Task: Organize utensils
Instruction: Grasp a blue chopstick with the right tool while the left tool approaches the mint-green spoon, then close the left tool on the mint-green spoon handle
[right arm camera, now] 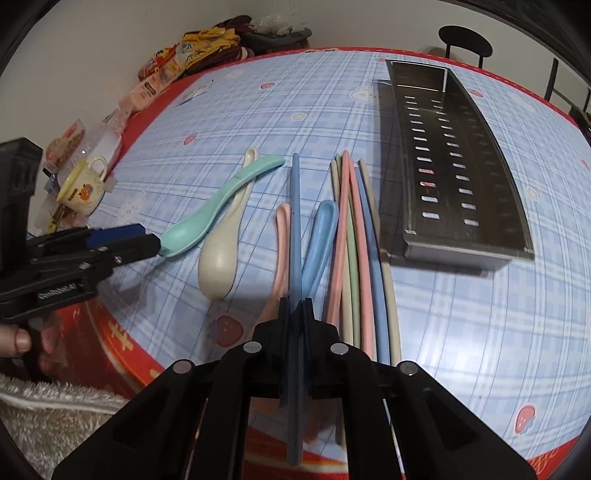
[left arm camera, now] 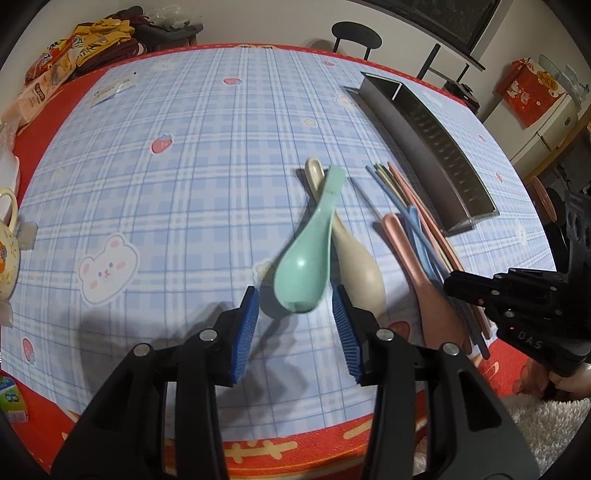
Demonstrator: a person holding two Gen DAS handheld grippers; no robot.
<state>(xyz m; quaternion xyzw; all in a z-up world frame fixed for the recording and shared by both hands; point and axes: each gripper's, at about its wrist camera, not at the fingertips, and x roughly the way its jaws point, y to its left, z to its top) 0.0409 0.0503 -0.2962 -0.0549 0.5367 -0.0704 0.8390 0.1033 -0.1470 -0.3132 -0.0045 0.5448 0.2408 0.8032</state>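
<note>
A mint green spoon (left arm camera: 312, 251) lies across a cream spoon (left arm camera: 354, 258) on the plaid tablecloth. My left gripper (left arm camera: 295, 306) is open, its blue pads either side of the green spoon's bowl; it shows in the right wrist view (right arm camera: 147, 240) too. My right gripper (right arm camera: 295, 306) is shut on a dark blue chopstick (right arm camera: 295, 206), held above the table. A pink spoon (right arm camera: 282, 236), a light blue spoon (right arm camera: 321, 236) and several pastel chopsticks (right arm camera: 354, 240) lie beside it. The metal utensil tray (right arm camera: 454, 158) sits to the right, with nothing in it.
A yellow cup (right arm camera: 83, 188), snack packets (right arm camera: 162, 70) and clothes (left arm camera: 107, 40) crowd the table's left and far edge. A black chair (left arm camera: 356, 35) stands behind the table. A white rug (right arm camera: 55, 410) lies below the near edge.
</note>
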